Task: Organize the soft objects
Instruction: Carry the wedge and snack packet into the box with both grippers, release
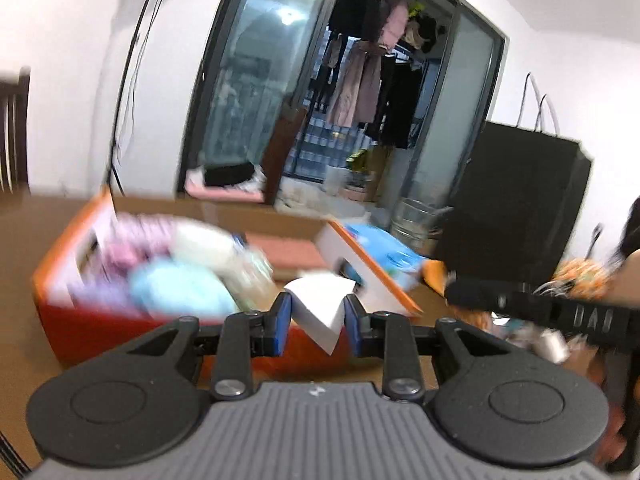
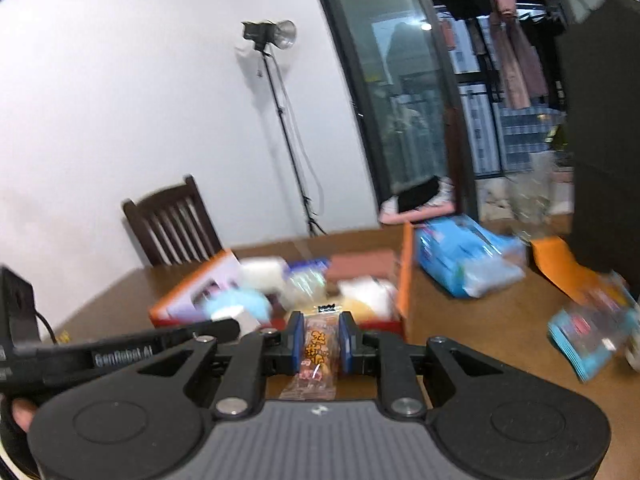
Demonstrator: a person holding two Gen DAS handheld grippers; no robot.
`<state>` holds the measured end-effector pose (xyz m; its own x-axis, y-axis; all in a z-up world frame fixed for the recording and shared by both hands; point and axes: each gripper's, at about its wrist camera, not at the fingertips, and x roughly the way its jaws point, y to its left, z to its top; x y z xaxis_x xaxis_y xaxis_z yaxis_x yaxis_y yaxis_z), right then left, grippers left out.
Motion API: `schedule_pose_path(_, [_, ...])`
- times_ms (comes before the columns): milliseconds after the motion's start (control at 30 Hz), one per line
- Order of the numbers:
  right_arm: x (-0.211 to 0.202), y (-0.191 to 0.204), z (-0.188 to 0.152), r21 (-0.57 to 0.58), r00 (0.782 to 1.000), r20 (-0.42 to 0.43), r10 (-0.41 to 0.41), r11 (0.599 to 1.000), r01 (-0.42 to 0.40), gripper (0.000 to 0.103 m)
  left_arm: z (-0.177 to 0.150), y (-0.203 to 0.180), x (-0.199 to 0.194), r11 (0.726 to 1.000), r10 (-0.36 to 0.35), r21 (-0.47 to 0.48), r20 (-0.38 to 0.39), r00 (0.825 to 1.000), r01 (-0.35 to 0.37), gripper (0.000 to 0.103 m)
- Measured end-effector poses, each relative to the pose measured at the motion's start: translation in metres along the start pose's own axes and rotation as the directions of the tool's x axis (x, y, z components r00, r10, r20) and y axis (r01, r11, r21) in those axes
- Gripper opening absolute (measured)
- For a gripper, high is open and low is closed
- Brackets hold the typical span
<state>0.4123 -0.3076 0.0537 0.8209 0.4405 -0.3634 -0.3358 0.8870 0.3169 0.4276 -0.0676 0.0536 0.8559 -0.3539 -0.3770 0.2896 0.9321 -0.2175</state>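
Note:
My left gripper [image 1: 317, 322] is shut on a white square block [image 1: 320, 308] that looks like a sponge or folded tissue, held tilted above the brown table. Behind it stands an orange box [image 1: 80, 320] filled with soft things in purple, light blue and white. My right gripper [image 2: 320, 342] is shut on an orange-printed snack packet [image 2: 316, 354] in clear wrap. In the right wrist view the same orange box [image 2: 406, 280] lies just beyond the packet, with its flap raised. The left gripper's black body [image 2: 120, 354] shows at the left there.
A blue plastic pack [image 2: 464, 260] and an orange envelope [image 2: 560, 264] lie on the table [image 2: 480, 320] to the right, with a blue packet [image 2: 588, 336] near the edge. A dark wooden chair [image 2: 172, 224], a light stand [image 2: 280, 120] and a black cabinet [image 1: 516, 200] surround the table.

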Motion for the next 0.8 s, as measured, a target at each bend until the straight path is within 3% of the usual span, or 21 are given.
schedule_pose_path(67, [0.029, 0.002, 0.019, 0.023, 1.0, -0.006, 0.027, 0.999, -0.027, 0.018, 0.015, 0.011, 0.015, 1.0, 0.025, -0.004, -0.01, 1.0, -0.025, 0.031])
schedule_pose_path(167, [0.08, 0.001, 0.036, 0.067, 0.999, -0.039, 0.028, 0.997, -0.026, 0.018, 0.025, 0.033, 0.047, 0.999, 0.015, -0.049, -0.087, 0.996, -0.019, 0.032])
schedule_pose_path(233, [0.117, -0.002, 0.041, 0.108, 0.996, -0.078, 0.034, 0.994, -0.025, 0.018, 0.025, 0.041, 0.065, 0.998, -0.002, -0.056, -0.116, 0.993, -0.005, 0.047])
schedule_pose_path(267, [0.136, -0.005, 0.043, 0.127, 0.994, -0.104, 0.031, 0.992, -0.017, 0.018, 0.024, 0.044, 0.072, 0.998, -0.009, -0.056, -0.126, 0.992, 0.002, 0.066])
schedule_pose_path(367, [0.175, -0.007, 0.038, 0.138, 0.986, -0.164, 0.016, 0.99, 0.007, 0.021, 0.024, 0.052, 0.083, 0.999, -0.011, -0.031, -0.135, 0.991, 0.007, 0.074])
schedule_pose_path(400, [0.183, -0.007, 0.036, 0.13, 0.986, -0.165, -0.005, 0.991, 0.027, 0.022, 0.023, 0.055, 0.084, 0.999, -0.008, -0.035, -0.138, 0.99, 0.003, 0.081])
schedule_pose_path(500, [0.198, -0.007, 0.031, 0.125, 0.986, -0.163, -0.018, 0.991, 0.039, 0.038, 0.025, 0.065, 0.085, 0.999, 0.013, -0.04, -0.14, 0.99, -0.019, 0.082])
schedule_pose_path(633, [0.192, -0.013, 0.034, 0.133, 0.99, -0.132, -0.044, 0.989, 0.062, 0.04, 0.032, 0.068, 0.076, 0.998, 0.052, -0.031, -0.115, 0.992, -0.056, 0.083])
schedule_pose_path(700, [0.179, -0.017, 0.036, 0.156, 0.992, -0.117, -0.034, 0.986, 0.053, 0.046, 0.037, 0.068, 0.065, 0.997, 0.071, -0.036, -0.102, 0.992, -0.075, 0.082])
schedule_pose_path(800, [0.155, -0.016, 0.036, 0.104, 0.993, -0.108, -0.046, 0.993, 0.057, 0.047, 0.043, 0.062, 0.042, 0.997, 0.071, -0.023, -0.064, 0.995, -0.073, 0.083])
